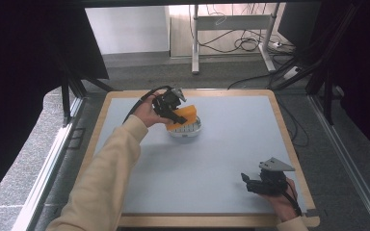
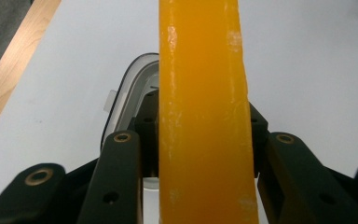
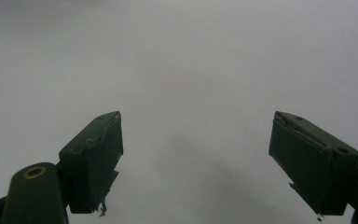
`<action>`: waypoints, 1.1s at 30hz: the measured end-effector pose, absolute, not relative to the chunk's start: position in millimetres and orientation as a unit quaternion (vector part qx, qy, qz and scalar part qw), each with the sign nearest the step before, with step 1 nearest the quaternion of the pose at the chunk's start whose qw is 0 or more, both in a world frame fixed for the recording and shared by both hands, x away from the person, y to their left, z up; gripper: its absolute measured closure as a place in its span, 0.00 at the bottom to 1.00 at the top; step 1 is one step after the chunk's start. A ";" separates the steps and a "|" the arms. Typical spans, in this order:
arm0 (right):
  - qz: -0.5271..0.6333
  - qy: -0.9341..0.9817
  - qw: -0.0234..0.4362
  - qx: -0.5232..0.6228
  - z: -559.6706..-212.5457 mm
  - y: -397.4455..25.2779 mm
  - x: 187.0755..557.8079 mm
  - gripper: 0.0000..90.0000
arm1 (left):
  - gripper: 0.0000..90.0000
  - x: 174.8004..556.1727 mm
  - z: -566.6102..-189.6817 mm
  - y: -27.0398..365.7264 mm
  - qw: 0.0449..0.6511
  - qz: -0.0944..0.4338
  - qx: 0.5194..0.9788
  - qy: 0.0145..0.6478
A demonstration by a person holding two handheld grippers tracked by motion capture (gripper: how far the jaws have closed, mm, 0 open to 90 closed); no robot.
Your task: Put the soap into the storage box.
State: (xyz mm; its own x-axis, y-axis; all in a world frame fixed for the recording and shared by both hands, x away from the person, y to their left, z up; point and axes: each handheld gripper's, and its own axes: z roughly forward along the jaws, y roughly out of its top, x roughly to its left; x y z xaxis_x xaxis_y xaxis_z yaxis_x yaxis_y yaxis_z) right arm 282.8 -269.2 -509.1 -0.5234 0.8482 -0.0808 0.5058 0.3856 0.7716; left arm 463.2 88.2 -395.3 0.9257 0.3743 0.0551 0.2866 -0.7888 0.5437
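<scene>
My left gripper (image 1: pixel 176 117) is shut on an orange sponge-like block (image 1: pixel 185 116), held just over a white container (image 1: pixel 185 130) at the table's far middle. In the left gripper view the orange block (image 2: pixel 204 116) runs up between the black jaws, with the white container (image 2: pixel 126 93) behind it. Near the front right edge my right gripper (image 1: pixel 246 182) rests low on the table, open with nothing between its fingers. In the right gripper view its jaws stand wide apart over bare grey surface, and the right gripper (image 3: pixel 214 163) holds nothing.
The grey table top (image 1: pixel 221 144) has a wooden rim (image 1: pixel 289 139). Beyond the far edge are a desk frame (image 1: pixel 231 29) and loose cables (image 1: pixel 245 43) on the floor. Dark curtains hang at both sides.
</scene>
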 end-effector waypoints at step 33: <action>0.355 0.792 0.242 0.434 -509.4 -273.3 281.4 0.20 | 0.68 503.5 -423.9 77.7 0.260 0.044 0.953 0.148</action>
